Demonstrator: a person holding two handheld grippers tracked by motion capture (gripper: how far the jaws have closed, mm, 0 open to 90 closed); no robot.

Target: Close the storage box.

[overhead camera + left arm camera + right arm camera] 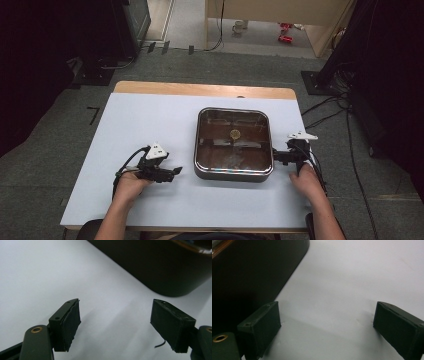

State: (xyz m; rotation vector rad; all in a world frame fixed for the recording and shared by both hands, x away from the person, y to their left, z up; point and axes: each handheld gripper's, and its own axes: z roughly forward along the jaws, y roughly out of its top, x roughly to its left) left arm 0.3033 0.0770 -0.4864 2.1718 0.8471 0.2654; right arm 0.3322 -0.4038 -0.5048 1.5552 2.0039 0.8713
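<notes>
Grey carpet w/ cables surrounds the surface (150, 120), a pale sheet over a wood top whose far edge shows bare. Sitting right of centre on it is a square metal pan (233, 172), rounded corners, shiny rim, dark outer wall, brownish reflective inside w/ a small round mark near the middle of its floor. Pan is close to square, so no real long axis; its sides run roughly parallel to the surface edges, open side up, resting flat. Left hand-held gripper (176, 171) lies low over the surface just left of the pan's near-left corner, near it but apart, pointing right toward the pan wall; person's left hand (131, 184) holds it from behind, cable looping off to the left. In the left gripper view its jaws stand wide apart w/ bare surface between, nothing held, and the pan's dark wall (160, 267) crosses the top right, clear of the pads. Right hand-held gripper (275, 156) is at the pan's right side, pointing left at the wall near the near-right corner, right hand (306, 181) behind it. In the right gripper view its jaws are also spread wide, nothing between but bare surface; pan wall (249, 275) sits top left, very close to the left pad (263, 327), contact can't be told.
</notes>
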